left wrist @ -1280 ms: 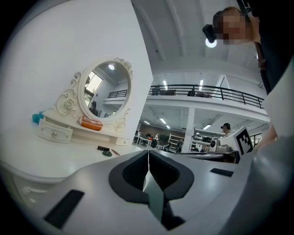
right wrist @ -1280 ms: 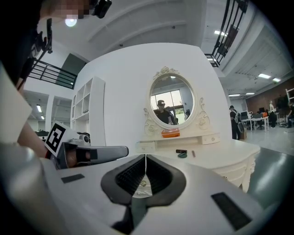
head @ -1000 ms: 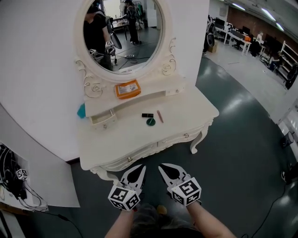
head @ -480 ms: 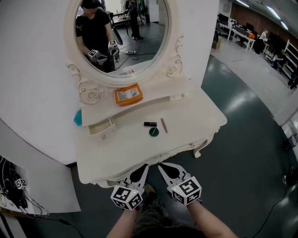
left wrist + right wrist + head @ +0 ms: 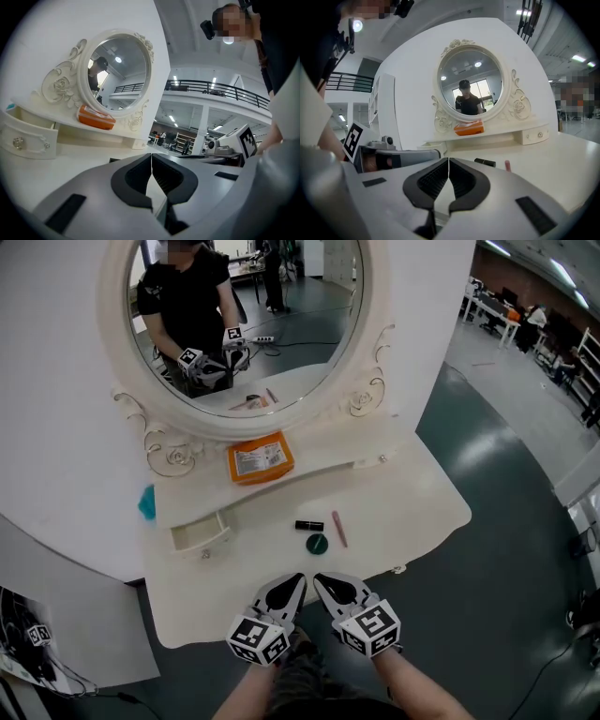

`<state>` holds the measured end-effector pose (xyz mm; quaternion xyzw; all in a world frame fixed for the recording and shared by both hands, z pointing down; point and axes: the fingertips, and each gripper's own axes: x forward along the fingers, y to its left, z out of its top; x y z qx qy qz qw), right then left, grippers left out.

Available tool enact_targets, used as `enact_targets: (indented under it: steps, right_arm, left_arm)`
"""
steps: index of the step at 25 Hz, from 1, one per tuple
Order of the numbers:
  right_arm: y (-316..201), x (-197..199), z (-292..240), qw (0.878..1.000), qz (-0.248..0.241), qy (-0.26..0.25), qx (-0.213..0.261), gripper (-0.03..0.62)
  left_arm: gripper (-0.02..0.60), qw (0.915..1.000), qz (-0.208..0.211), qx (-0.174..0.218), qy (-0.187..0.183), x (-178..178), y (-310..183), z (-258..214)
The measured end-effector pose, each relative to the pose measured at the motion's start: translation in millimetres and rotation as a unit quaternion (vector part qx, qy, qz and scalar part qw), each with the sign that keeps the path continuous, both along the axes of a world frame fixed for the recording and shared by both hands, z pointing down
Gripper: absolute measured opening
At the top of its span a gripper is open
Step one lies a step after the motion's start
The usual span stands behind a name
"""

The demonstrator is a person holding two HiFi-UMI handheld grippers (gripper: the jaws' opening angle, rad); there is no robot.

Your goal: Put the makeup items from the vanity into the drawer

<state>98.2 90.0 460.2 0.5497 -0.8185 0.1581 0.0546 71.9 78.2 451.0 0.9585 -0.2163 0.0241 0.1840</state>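
Low in the middle of the head view, the left tongs [image 5: 296,579] and the right tongs [image 5: 319,580], both grey with black pads, are held side by side. Their tips nearly meet over the near edge of the worktop [image 5: 412,512] of a cream-white carved vanity [image 5: 375,409]. Each pair is seen fully closed in its own gripper view, pads together and nothing between them. A black-and-white marker cube [image 5: 372,626] is carried on each pair.

Just above the tongs in the frame, three makeup items are laid close together at the centre of the worktop. A black lipstick tube [image 5: 309,525] is lying on its side, a dark green round compact [image 5: 317,544] is just below it, and a slim pink stick [image 5: 339,529] is just to the right. None is touched by the tongs.

A flat orange packet [image 5: 260,459] is set on the raised shelf above them, under the oval mirror [image 5: 281,343]. A person in a black top, holding both tongs, is reflected in the mirror.

At the left of the frame, a small cream drawer [image 5: 199,533] under the shelf is pulled partly open. A teal object [image 5: 147,503] is seen at the shelf's left end, against the white wall. Dark green floor [image 5: 506,615] is seen across the right of the frame.
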Motion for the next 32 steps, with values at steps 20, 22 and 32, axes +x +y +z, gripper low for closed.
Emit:
enact_targets:
  steps: [20, 22, 32]
  right_arm:
    - [-103, 38, 45, 0.974, -0.114, 0.169, -0.103, 0.023]
    - [-113, 40, 49, 0.967, -0.137, 0.183, -0.108, 0.023]
    - [-139, 42, 74, 0.921, -0.263, 0.252, -0.137, 0.12]
  left_arm:
    - [0.017, 0.9991, -0.006, -0.04, -0.014, 24, -89, 34]
    - [0.017, 0.9988, -0.021, -0.041, -0.019, 21, -97, 36]
    - [0.017, 0.9953, -0.076, -0.044, -0.041, 23, -124, 42]
